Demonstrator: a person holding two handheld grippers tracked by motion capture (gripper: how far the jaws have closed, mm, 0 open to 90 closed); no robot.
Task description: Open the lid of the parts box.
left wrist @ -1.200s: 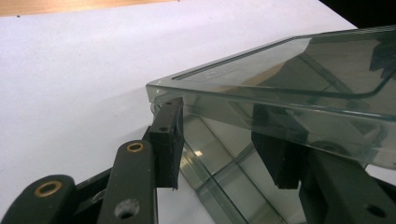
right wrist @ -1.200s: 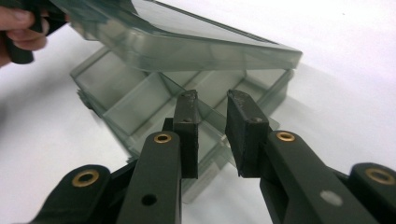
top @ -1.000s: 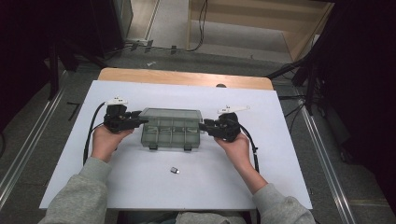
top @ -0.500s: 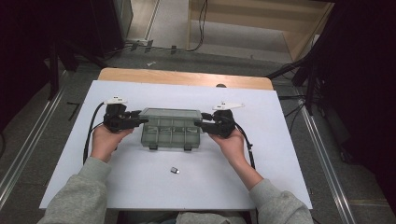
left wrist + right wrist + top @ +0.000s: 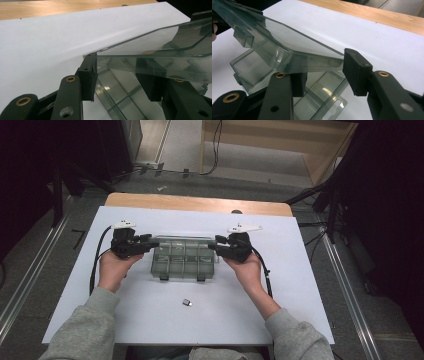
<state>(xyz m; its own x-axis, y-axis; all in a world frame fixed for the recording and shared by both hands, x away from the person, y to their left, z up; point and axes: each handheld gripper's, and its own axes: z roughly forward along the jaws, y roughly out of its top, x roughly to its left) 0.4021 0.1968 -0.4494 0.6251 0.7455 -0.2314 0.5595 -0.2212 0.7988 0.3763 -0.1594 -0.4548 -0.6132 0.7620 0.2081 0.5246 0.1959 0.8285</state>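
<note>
A clear plastic compartment box (image 5: 184, 265) lies on the white table (image 5: 300, 270), its lid (image 5: 184, 240) tilted up from the front. My left gripper (image 5: 152, 245) is at the box's left end. Its jaws are apart and level, and the lid (image 5: 155, 50) lies across their tips above the box base (image 5: 117, 100). At the right end is my right gripper (image 5: 214, 246). Its jaws have just been closing. The lid's corner (image 5: 287, 37) sits between them over the near pad, and the far pad (image 5: 357, 72) stands beside the corner. The box base (image 5: 252, 72) lies below.
A small dark object (image 5: 187, 302) lies on the table in front of the box. A wooden strip (image 5: 200, 202) borders the table's far edge. Cables trail from both grippers beside the person's hands. Metal rails run along the floor on both sides.
The right gripper has shifted slightly inward and toward the far side at the box's right end. The left gripper has stayed put.
</note>
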